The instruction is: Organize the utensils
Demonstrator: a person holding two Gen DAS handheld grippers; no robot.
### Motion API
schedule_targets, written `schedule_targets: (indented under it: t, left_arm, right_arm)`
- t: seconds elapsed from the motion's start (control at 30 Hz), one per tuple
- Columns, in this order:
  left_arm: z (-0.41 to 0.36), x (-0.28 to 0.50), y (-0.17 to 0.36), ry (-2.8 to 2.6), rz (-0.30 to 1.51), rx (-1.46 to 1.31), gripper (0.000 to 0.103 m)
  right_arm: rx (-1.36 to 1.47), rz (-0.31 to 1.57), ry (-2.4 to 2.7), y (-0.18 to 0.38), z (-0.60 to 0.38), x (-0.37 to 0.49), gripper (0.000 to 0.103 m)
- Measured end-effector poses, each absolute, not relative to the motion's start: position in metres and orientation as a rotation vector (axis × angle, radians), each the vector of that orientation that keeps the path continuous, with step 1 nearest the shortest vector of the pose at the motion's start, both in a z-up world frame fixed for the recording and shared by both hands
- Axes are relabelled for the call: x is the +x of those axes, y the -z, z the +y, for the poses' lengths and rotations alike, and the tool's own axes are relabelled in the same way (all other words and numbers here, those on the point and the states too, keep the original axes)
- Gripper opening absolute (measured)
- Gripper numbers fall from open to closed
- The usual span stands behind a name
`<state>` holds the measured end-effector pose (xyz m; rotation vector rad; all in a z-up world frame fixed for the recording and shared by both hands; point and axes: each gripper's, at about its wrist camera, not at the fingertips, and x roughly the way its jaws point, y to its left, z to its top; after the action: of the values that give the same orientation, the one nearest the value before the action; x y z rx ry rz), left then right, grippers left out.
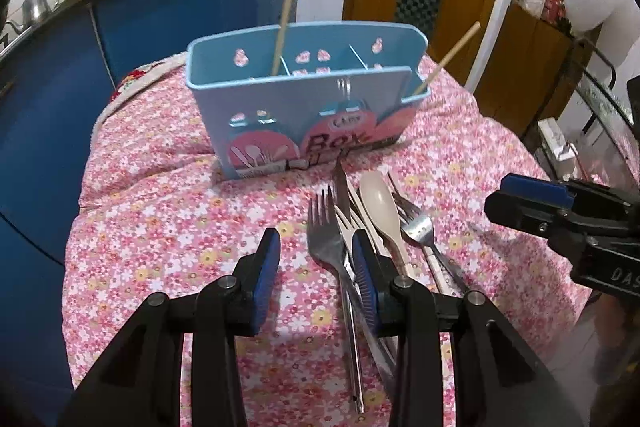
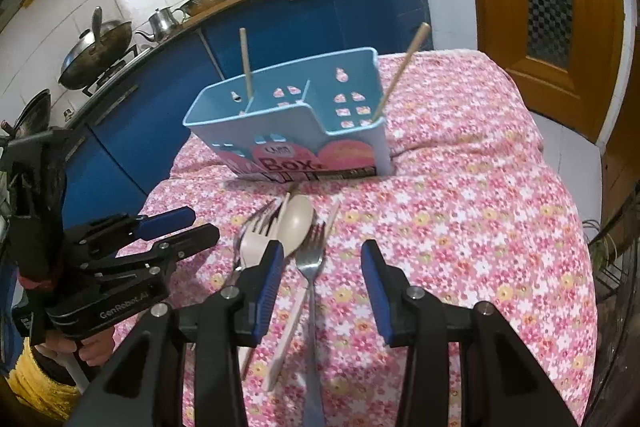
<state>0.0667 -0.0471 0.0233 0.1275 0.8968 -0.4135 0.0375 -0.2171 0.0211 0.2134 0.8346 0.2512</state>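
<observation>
A light blue utensil box (image 1: 304, 115) (image 2: 304, 131) stands upright on the flowered tablecloth. One wooden chopstick (image 1: 284, 23) (image 2: 246, 63) leans in its left compartment and another chopstick (image 1: 448, 57) (image 2: 404, 67) in its right end. In front of it lies a loose pile: a steel fork (image 1: 322, 223), a knife (image 1: 340, 187), a beige spoon (image 1: 380, 203) (image 2: 296, 223), a second steel fork (image 1: 416, 223) (image 2: 310, 255) and a beige plastic fork (image 2: 254, 243). My left gripper (image 1: 316, 259) (image 2: 176, 227) hovers open over the pile's left side. My right gripper (image 2: 322, 263) (image 1: 532, 203) hovers open over the second steel fork.
The tablecloth (image 1: 160, 227) drops off at the table's left and near edges. Blue cabinets (image 1: 140, 19) with pots and bowls on top run behind and left. A wooden door (image 2: 540, 7) stands at the back right. A person's hand (image 2: 92, 347) holds the left gripper.
</observation>
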Motion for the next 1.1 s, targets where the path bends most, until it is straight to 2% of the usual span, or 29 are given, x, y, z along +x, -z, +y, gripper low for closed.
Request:
schedule_targets:
  t: [0.83, 0.87, 1.0, 1.1]
  left_arm:
    - [-0.040, 0.087, 0.004, 0.348, 0.986, 0.133, 0.038]
    - [-0.039, 0.087, 0.006, 0.359, 0.995, 0.117, 0.037]
    - [-0.038, 0.092, 0.011, 0.408, 1.035, 0.059, 0.018]
    - [-0.040, 0.096, 0.014, 0.424, 1.053, 0.051, 0.011]
  right_arm:
    - [0.259, 0.883, -0.259, 0.000, -0.229, 0.042, 0.044]
    - [0.259, 0.886, -0.261, 0.001, -0.229, 0.042, 0.044]
    - [0.254, 0.890, -0.263, 0.001, -0.226, 0.042, 0.044]
    - [0.250, 0.892, -0.263, 0.001, -0.226, 0.043, 0.044]
